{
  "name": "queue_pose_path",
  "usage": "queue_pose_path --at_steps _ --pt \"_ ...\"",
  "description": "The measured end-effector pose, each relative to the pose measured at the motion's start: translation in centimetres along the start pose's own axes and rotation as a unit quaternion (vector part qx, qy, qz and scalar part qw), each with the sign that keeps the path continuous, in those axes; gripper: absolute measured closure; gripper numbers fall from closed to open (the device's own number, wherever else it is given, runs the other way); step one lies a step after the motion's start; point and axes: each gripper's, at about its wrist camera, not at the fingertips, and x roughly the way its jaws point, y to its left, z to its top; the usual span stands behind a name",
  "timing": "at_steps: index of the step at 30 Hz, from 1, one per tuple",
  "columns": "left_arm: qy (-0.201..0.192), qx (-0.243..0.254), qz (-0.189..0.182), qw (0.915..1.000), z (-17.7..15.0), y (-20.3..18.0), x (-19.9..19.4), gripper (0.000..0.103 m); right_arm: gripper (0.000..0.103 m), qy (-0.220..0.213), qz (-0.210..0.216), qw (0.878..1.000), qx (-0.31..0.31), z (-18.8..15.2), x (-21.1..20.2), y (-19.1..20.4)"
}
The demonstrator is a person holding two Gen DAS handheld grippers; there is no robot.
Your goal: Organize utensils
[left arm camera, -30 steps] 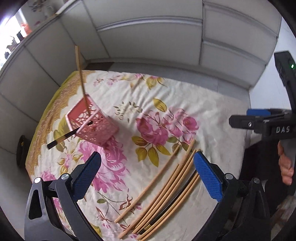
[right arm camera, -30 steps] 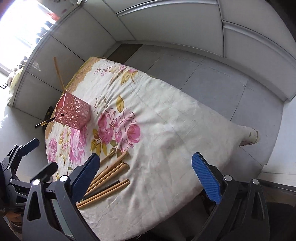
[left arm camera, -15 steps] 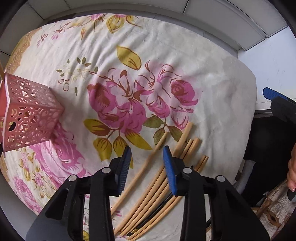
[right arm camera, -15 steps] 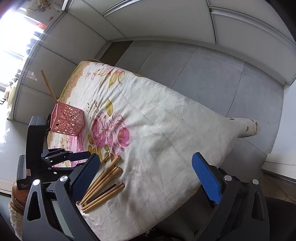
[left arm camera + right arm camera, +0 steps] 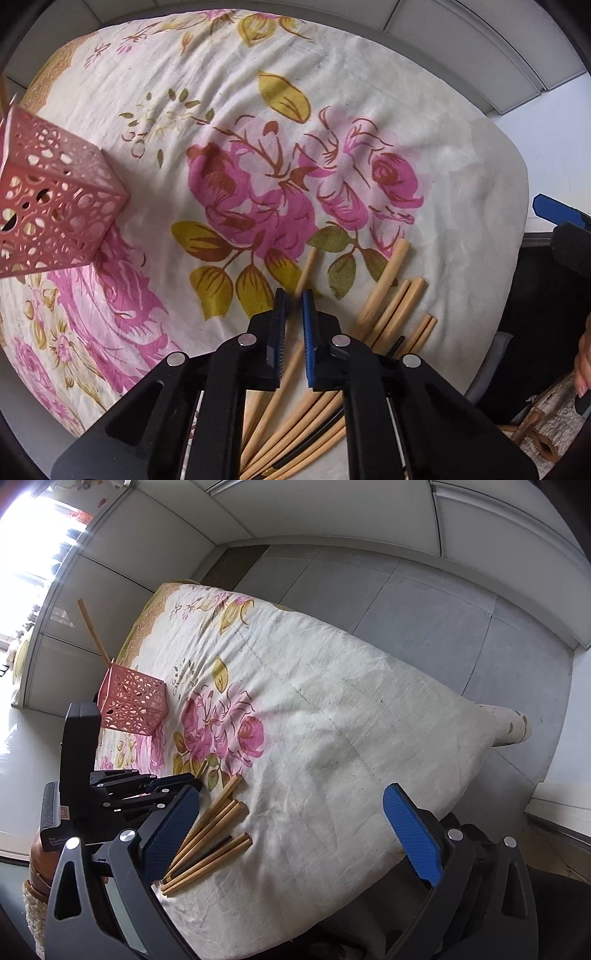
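Note:
Several wooden chopsticks (image 5: 388, 295) and a black one lie in a bundle on the floral cloth (image 5: 332, 92). My left gripper (image 5: 293, 295) is down on the cloth, shut on the leftmost wooden chopstick (image 5: 308, 267), whose tip sticks out past the jaws. A pink perforated holder (image 5: 55, 210) stands to the left. In the right wrist view my right gripper (image 5: 291, 823) is open and empty, above the table's near edge. That view shows the left gripper (image 5: 192, 781), the bundle (image 5: 218, 834) and the holder (image 5: 133, 705) with one chopstick (image 5: 92, 631) standing in it.
The cloth-covered table (image 5: 369, 738) stands on a grey tiled floor (image 5: 424, 609) beside white cabinet walls (image 5: 295, 509). A person's hand (image 5: 583, 362) shows at the right edge of the left wrist view.
My left gripper dropped to the bundle and closed from wide open onto the leftmost wooden chopstick. My right gripper stayed open and shifted only slightly.

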Motion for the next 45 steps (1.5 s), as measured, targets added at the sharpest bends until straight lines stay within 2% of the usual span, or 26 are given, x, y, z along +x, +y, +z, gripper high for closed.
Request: queue_pose_path --at_steps 2,4,6,7,8,10,11,13,16,19,22,25,29,33,37,38,42,43,45 --pt "-0.015 -0.033 0.006 0.9993 -1.0 1.3 -0.2 0.095 0.006 0.009 -0.004 1.000 -0.001 -0.1 0.5 0.4" --pt "-0.029 -0.073 0.018 0.9968 -2.4 3.1 -0.5 0.095 0.006 0.039 0.012 0.999 0.007 -0.1 1.6 0.7" --pt "-0.058 -0.117 0.013 0.9914 -4.2 4.9 -1.7 0.095 0.007 0.075 0.025 0.996 0.031 0.0 2.9 1.0" --pt "-0.076 -0.136 0.010 0.9877 -5.1 5.6 -2.6 0.095 0.011 0.091 0.033 0.994 0.040 0.1 3.5 1.3" --pt "-0.102 -0.156 0.005 0.9824 -6.3 6.2 -3.9 0.095 0.016 0.104 0.035 0.993 0.046 0.2 4.0 1.7" --pt "-0.151 -0.185 -0.003 0.9710 -8.5 7.3 -6.6 0.095 0.034 0.123 0.037 0.990 0.051 0.4 5.0 2.6" --pt "-0.177 -0.196 0.000 0.9645 -9.7 7.6 -8.1 0.095 0.037 0.129 0.038 0.989 0.053 0.5 5.4 3.0" --pt "-0.222 -0.214 0.003 0.9512 -11.9 7.7 -10.9 0.095 0.053 0.146 0.036 0.987 0.058 0.8 6.5 3.8" --pt "-0.284 -0.230 0.008 0.9308 -14.3 7.3 -14.8 0.095 0.059 0.168 0.023 0.981 0.090 0.9 7.8 3.8" --pt "-0.332 -0.236 0.012 0.9133 -15.9 6.5 -17.4 0.096 0.062 0.153 0.022 0.983 0.099 1.3 8.0 4.0" --pt "-0.358 -0.234 0.016 0.9037 -17.2 5.9 -19.8 0.097 0.063 0.136 0.012 0.987 0.084 2.1 8.0 4.9" --pt "-0.380 -0.235 0.016 0.8945 -18.1 5.7 -20.8 0.098 0.063 0.139 0.002 0.987 0.079 2.5 8.7 5.5" --pt "-0.400 -0.239 0.018 0.8847 -19.0 5.6 -21.9 0.099 0.062 0.113 0.008 0.992 0.059 3.3 8.3 7.2" --pt "-0.426 -0.244 0.025 0.8711 -20.1 5.4 -23.4 0.099 0.061 0.145 0.042 0.988 0.029 2.8 9.4 11.0" --pt "-0.453 -0.239 0.044 0.8579 -21.6 4.6 -25.6 0.099 0.063 0.211 0.046 0.976 0.012 0.6 12.4 15.2" --pt "-0.459 -0.238 0.047 0.8545 -22.1 4.5 -26.1 0.099 0.064 0.217 0.040 0.975 0.011 0.1 13.1 16.0" --pt "-0.477 -0.246 0.065 0.8412 -23.8 4.5 -27.4 0.099 0.075 0.219 -0.003 0.976 0.009 -1.4 15.2 18.2" --pt "-0.480 -0.248 0.067 0.8387 -24.2 4.6 -27.6 0.099 0.081 0.224 -0.023 0.974 0.009 -1.8 15.8 18.4" --pt "-0.487 -0.254 0.069 0.8329 -24.7 4.8 -27.9 0.099 0.089 0.198 -0.064 0.978 -0.008 -2.1 16.0 19.5"
